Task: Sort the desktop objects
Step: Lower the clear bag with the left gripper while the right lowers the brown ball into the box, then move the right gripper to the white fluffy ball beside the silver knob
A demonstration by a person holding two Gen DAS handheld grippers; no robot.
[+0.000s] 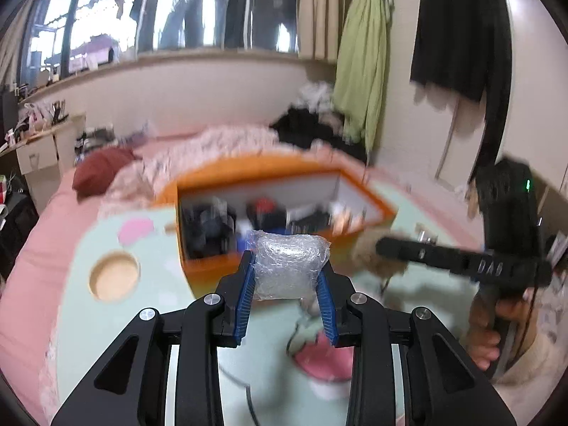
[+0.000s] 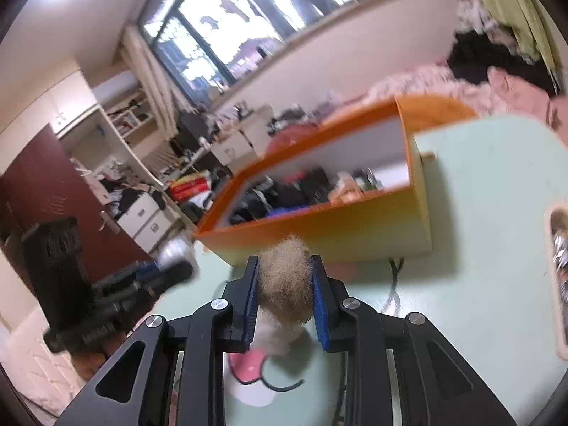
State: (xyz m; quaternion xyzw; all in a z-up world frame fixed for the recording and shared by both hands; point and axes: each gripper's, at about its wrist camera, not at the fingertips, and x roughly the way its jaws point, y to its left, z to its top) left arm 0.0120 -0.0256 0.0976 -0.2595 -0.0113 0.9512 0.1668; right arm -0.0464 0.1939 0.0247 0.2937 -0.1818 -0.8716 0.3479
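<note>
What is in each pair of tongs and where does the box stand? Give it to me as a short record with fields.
left tongs: shut on a clear plastic bundle, held above the table
right tongs: shut on a tan fluffy ball
box: orange, open top, standing on the pale green table, already holding mixed dark items
position: both loads in front of the box, not yet in it
image quality: blurred

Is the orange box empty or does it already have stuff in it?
Not empty. The orange box is open-topped, and both views show a jumble of dark items across its bottom; they are too blurred to identify.
</note>
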